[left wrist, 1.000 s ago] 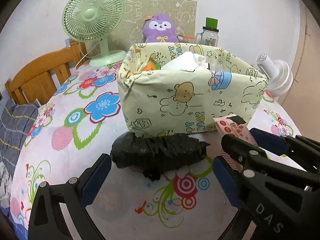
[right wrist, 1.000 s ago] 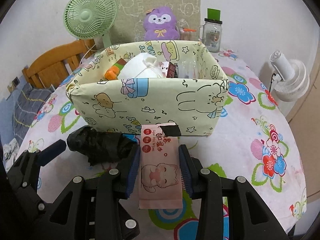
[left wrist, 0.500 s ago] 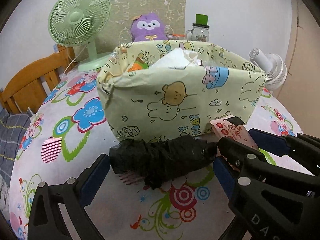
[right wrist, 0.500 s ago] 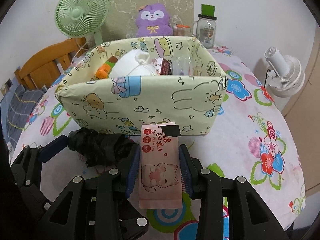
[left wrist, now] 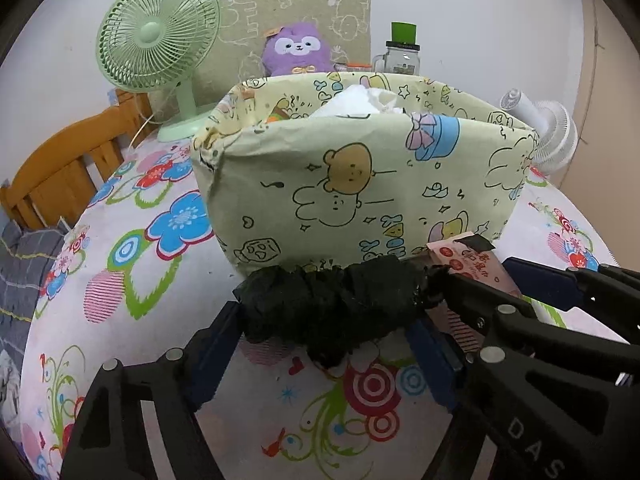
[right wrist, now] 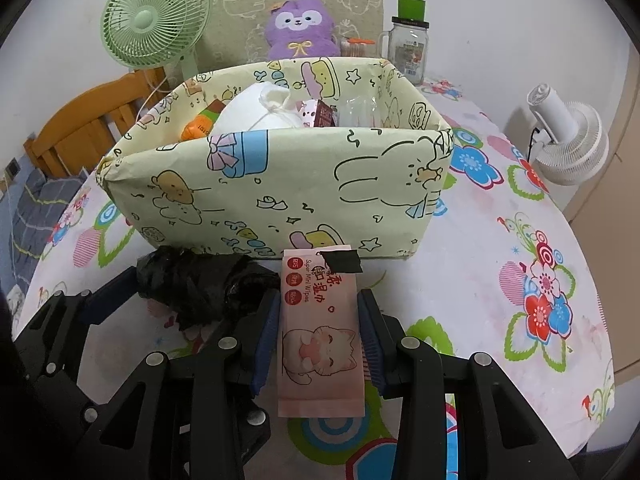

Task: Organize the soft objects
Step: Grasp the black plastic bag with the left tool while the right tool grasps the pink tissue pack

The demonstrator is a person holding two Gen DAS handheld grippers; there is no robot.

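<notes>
Box [right wrist: 280, 184] sits mid-table, its near wall just beyond both claws; little room between wall and fingertips. Open tablecloth [right wrist: 480, 280] to the right of the box, running to the table edge near the white fan [right wrist: 568, 140]. To the left, cloth [left wrist: 132, 248] is bare up to the chair [left wrist: 60, 168] and green fan [left wrist: 160, 56].

Right gripper [right wrist: 320, 320] is clamped on the wipes pack [right wrist: 320, 328]: pink, flat, cat print, black tape tab at the far end, which almost meets the box wall. Both blue pads press its long edges.

Left gripper [left wrist: 332, 340] stands spread wide around the black bundle [left wrist: 336, 304], a crumpled, glossy plastic roll lying crosswise against the foot of the box. Left pad [left wrist: 216, 344] looks to touch its end; on the right I cannot tell. Bundle and pack lie side by side, touching or nearly.

Inside the box: white bag [right wrist: 264, 112], orange item, small packets. Purple plush [right wrist: 300, 28] and jar [right wrist: 408, 48] stand behind.
</notes>
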